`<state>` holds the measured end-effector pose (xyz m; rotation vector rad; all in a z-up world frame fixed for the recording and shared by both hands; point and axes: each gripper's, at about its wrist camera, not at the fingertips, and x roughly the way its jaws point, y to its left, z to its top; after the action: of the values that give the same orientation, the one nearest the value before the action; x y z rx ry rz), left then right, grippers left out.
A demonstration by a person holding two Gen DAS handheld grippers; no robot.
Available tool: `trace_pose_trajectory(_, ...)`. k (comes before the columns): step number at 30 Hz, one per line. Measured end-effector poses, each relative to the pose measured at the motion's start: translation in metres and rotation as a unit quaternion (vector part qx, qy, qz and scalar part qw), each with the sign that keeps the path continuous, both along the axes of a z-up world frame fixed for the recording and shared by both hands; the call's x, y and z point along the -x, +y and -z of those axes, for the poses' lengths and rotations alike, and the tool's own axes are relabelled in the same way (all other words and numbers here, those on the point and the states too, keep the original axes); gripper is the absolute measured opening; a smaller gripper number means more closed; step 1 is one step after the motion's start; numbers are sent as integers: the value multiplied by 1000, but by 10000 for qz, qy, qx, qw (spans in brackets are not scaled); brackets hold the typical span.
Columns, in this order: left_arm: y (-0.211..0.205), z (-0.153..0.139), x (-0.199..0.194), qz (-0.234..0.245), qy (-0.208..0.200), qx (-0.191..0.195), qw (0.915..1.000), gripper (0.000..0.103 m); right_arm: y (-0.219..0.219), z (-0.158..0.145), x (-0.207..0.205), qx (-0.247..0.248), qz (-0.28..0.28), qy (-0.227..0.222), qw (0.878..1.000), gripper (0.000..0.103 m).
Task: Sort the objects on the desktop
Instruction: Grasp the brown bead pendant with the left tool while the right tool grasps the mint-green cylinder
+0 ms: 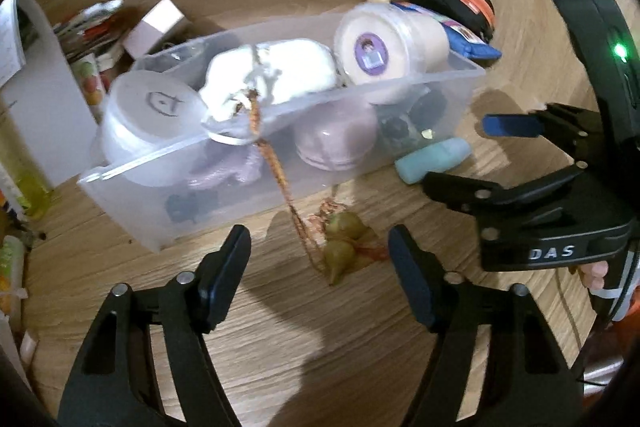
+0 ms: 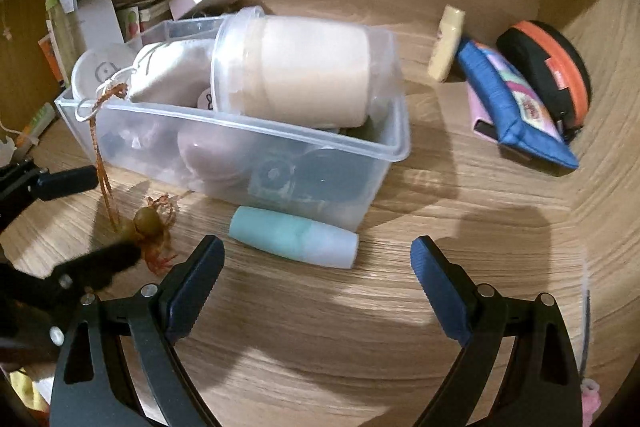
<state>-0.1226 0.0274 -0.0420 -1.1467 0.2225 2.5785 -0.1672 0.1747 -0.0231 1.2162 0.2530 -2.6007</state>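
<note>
1. My left hand-held gripper [image 1: 320,267] stands partly open with nothing between its pads; the green beaded charm [image 1: 342,247] lies on the desk [image 1: 280,327] just ahead, between the fingertips' lines.
2. My right hand-held gripper [image 2: 316,287] is wide open and empty, pointing down at the pale blue tube [image 2: 294,237], which lies just beside the front wall of the clear bin [image 2: 280,143].
3. I judge this the approach step: each hand lines up on one loose item to pick up and sort.
4. Next, the left must close on the charm's beads, minding its cord, which hangs over the bin's rim.
5. The two grippers sit close together, so room between them is tight; the bare desk in front of the bin is open, while the blue pouch [image 2: 516,103] and the round case [image 2: 548,63] lie well apart to the right.
</note>
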Motion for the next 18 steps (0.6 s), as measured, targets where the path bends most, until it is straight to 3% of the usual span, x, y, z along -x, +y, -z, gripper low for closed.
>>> trace_pose_trajectory(5, 1, 4, 7, 116, -195, -63, 9997, 54, -9, 4, 7, -6, 15, -100, 9999, 93)
trace_pose_trajectory(10, 1, 7, 14, 126, -372, -199, 9990, 35, -15, 10, 12, -15, 34, -240, 9997, 91)
trace_pose_trajectory(15, 0, 7, 16, 112, -379, -254, 9989, 22, -11, 10, 11, 110, 90, -287, 9995, 73)
trace_pose_trajectory(18, 0, 7, 14, 111, -371, -246, 9989, 18, -8, 10, 8, 153, 90, -278, 9995, 71)
